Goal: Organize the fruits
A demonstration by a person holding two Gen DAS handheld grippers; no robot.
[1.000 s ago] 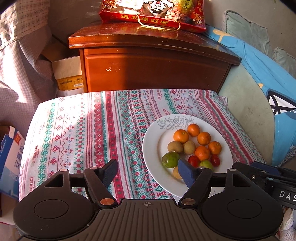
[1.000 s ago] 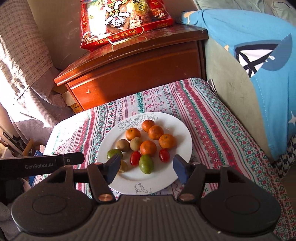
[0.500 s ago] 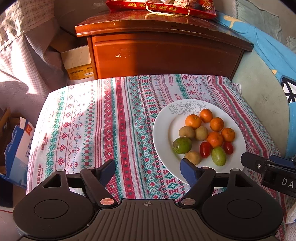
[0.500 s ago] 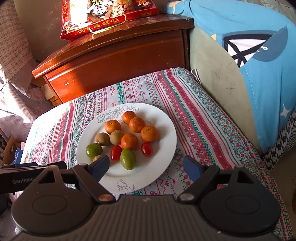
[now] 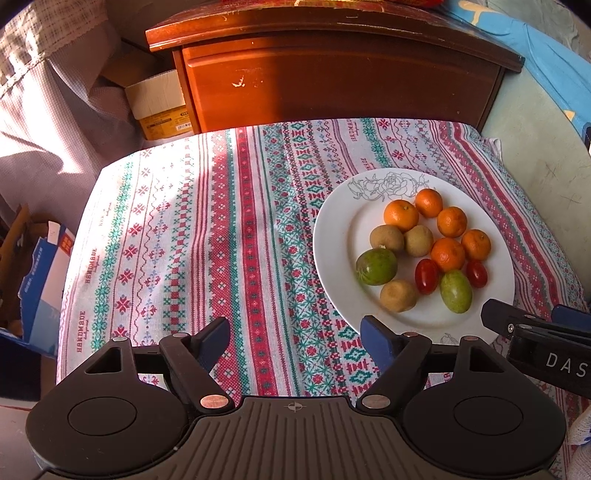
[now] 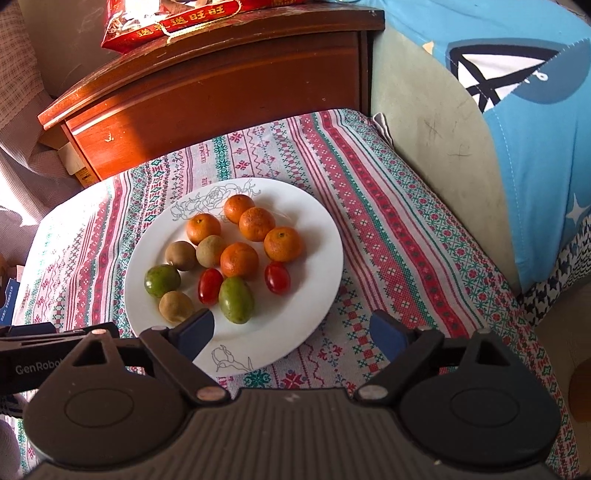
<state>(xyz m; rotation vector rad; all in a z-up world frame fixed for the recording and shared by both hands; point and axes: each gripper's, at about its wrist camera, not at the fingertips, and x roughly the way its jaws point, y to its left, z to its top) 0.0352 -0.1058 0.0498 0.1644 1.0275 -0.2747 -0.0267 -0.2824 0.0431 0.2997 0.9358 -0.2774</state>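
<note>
Both grippers are pulling back and rising from the plate [image 5: 332,229]: in the left wrist view it is sliding from the lower middle toward the centre right of the frame, and the red snack bag [image 6: 170,22] on the wooden cabinet [image 5: 332,81] is slipping out past the top edge. None of the fruit is shifting on the plate across these views.

All the fruit is lying together on the white plate, which is sitting on the striped cloth [image 5: 207,229] over the bench. Five mandarins [image 6: 255,224] are clustering at the upper side, three brown kiwifruits [image 6: 180,255] at the left, two red cherry tomatoes [image 6: 210,286] and two green oval fruits [image 6: 236,300] toward the lower side. They are loosely sorted by kind, touching in places.

The left gripper [image 5: 295,338] is hanging spread over bare cloth at the lower middle of its view, holding nothing. The right gripper [image 6: 291,332] is also spread and empty, its left finger showing over the plate's lower rim, just beside a kiwifruit.

With both grippers withdrawing empty and the fruit gathered on one plate, my judgement is that this fits either a finished arrangement or a pause before more sorting; the pictures do not settle which.
</note>
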